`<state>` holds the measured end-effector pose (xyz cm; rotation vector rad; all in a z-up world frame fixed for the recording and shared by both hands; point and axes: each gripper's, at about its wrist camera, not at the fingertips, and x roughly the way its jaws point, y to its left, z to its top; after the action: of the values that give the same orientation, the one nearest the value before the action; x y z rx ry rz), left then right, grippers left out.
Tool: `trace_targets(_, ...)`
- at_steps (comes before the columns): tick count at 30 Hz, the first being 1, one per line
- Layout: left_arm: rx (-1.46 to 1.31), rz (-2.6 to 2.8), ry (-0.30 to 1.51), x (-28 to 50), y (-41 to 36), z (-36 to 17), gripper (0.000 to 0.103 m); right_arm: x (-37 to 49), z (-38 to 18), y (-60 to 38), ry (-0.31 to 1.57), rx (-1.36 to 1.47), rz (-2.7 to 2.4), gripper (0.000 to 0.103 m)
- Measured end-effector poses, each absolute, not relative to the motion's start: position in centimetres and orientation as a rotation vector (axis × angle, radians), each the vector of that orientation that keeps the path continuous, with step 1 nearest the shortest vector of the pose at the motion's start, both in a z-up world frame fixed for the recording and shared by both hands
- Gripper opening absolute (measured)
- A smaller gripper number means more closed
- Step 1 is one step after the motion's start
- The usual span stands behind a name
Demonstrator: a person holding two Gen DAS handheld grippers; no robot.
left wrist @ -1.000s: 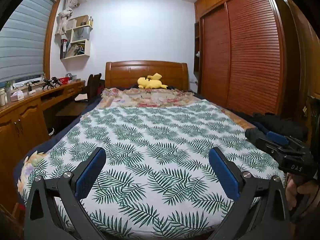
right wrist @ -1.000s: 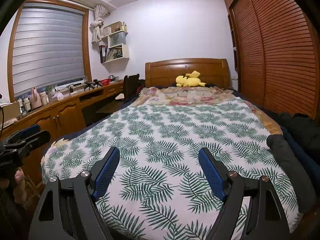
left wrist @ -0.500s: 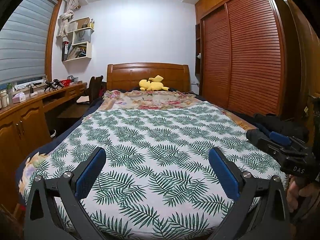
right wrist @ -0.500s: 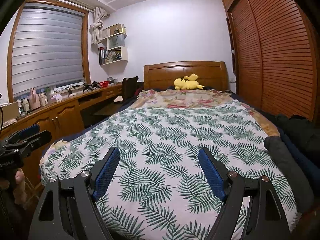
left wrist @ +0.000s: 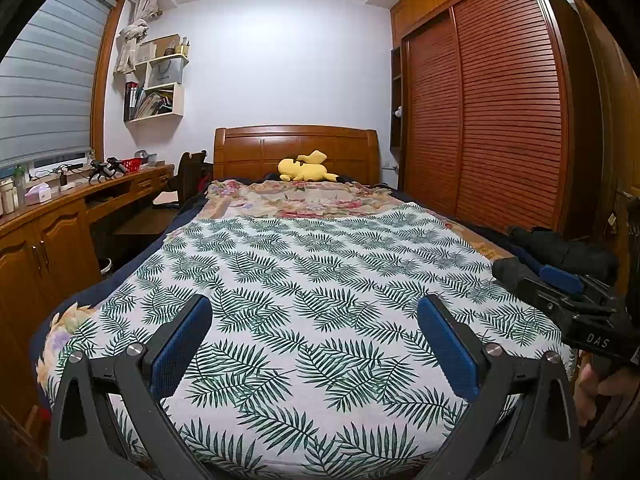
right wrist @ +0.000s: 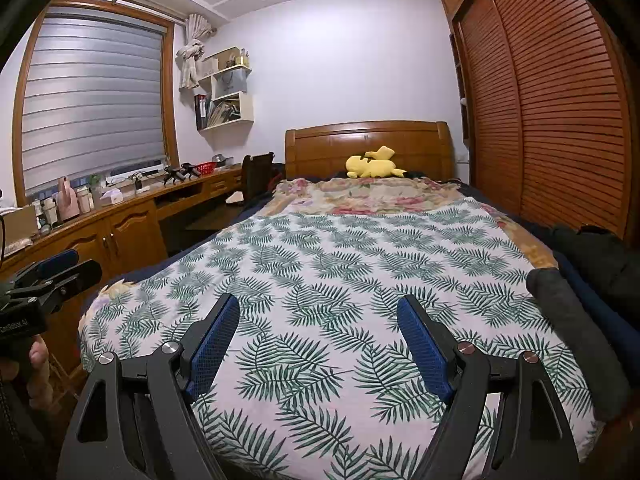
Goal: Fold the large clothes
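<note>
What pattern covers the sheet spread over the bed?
Green palm fronds on white sheet; clearest in the left wrist view.

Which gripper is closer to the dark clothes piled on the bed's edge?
Right. The right gripper hovers open with the dark clothes just off its right side; the left gripper, also open, sits farther left, with the right one between.

Bedroom: wooden bed (left wrist: pixel 296 148), louvred wardrobe (left wrist: pixel 508 120).

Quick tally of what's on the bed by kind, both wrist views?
Covers: 2, leaf-print sheet and floral blanket
Plush toys: 1, yellow plush by the headboard
Dark clothes: 3 as far as I can tell, grey roll, navy piece, black garment, all on the right edge
Total: 6
</note>
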<state>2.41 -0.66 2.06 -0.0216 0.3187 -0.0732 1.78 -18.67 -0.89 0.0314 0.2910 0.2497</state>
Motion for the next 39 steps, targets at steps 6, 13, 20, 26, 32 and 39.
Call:
trace_targets(6,-0.02,-0.074,0.319,2.4,-0.6,2.1,0.102,1.6,-1.0,-18.9,0.284,0.03,0.247,0.082)
trace_targets(13,-0.019,-0.073,0.319,2.4,-0.7,2.0,0.102,1.7,-1.3,-19.2,0.285,0.03,0.244,0.082)
trace_targets(20,-0.017,-0.071,0.316,2.1,-0.5,2.1,0.102,1.8,-1.3,-19.4,0.285,0.029,0.245,0.082)
trace_targets(26,-0.016,-0.069,0.317,2.2,-0.5,2.1,0.102,1.7,-1.4,-19.7,0.283,0.029,0.243,0.082)
trace_targets(32,-0.009,-0.065,0.314,2.1,-0.6,2.2,0.102,1.7,-1.4,-19.8,0.287,0.03,0.244,0.082)
trace_targets(39,-0.011,-0.068,0.316,1.9,-0.5,2.4,0.102,1.7,-1.4,-20.1,0.284,0.032,0.245,0.082)
